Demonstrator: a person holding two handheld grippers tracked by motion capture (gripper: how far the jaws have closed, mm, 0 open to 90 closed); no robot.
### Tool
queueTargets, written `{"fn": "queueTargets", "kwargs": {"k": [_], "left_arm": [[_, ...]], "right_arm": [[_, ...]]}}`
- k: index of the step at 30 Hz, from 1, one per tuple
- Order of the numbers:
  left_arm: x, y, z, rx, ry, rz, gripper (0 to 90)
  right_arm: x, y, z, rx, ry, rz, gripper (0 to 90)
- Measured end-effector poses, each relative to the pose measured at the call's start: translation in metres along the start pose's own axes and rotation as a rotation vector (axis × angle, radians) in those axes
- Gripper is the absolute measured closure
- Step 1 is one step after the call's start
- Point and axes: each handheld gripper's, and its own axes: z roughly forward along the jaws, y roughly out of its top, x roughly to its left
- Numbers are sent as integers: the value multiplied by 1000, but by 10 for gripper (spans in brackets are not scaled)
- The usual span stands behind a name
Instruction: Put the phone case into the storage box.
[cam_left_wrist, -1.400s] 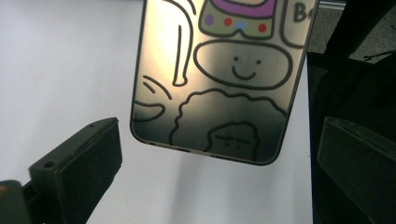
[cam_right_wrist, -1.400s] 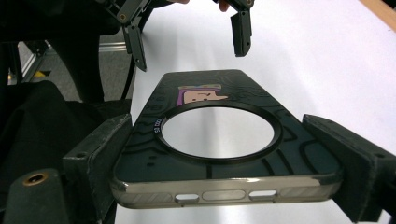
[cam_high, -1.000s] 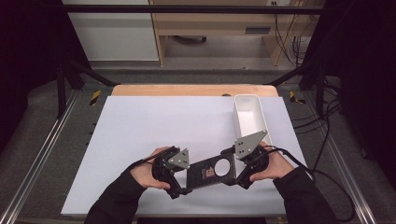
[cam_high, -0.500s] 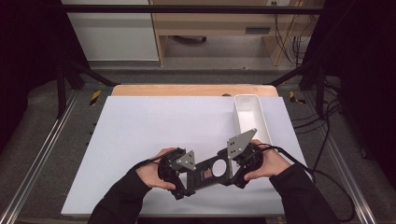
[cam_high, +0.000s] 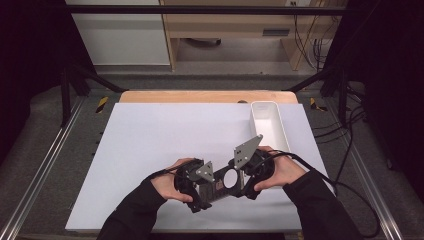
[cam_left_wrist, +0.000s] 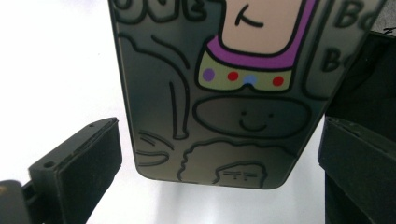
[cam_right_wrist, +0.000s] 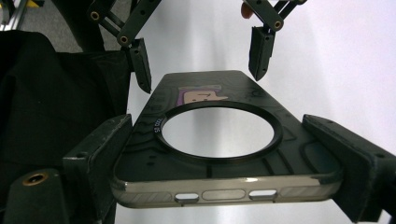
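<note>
- The phone case (cam_high: 220, 184) is held up between the two claws near the front edge of the counter (cam_high: 150, 140), a touch closer to the middle than a second ago, when the whole bundle sat a bit lower and more to the left.
- Right claw (cam_right_wrist: 229, 154) is clamped on the camera-ring end of the case: in the right gripper view both black jaws press against its long edges, with the big round cutout sitting between them.
- Left claw (cam_left_wrist: 219, 158) has its jaws spread, one on each side of the other end of the case. In the left gripper view there's a visible gap on the left side, so it's straddling rather than squeezing; the right side I can't tell for sure.
- The printed face of the case (cam_left_wrist: 224, 93) shows cartoon line drawings, a purple and green collar with coloured dots and a little smiley.
- Compared with the earlier frames, both hands have drawn closer together and the right hand (cam_high: 280, 170) has tilted, so its grey plate (cam_high: 247, 149) now stands up more steeply.
- Left hand (cam_high: 170, 182) sits just beside its claw, wrist bent inward.
- Farther back, the white tray (cam_high: 268, 125) is at the right side of the counter, well apart from the case, same spot as before.
</note>
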Motion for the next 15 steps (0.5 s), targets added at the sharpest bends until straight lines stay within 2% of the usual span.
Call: {"fn": "queueTargets", "kwargs": {"k": [15], "left_arm": [[2, 6, 9, 43, -14, 1, 0]], "right_arm": [[-1, 14, 7, 69, 7, -9, 122]]}}
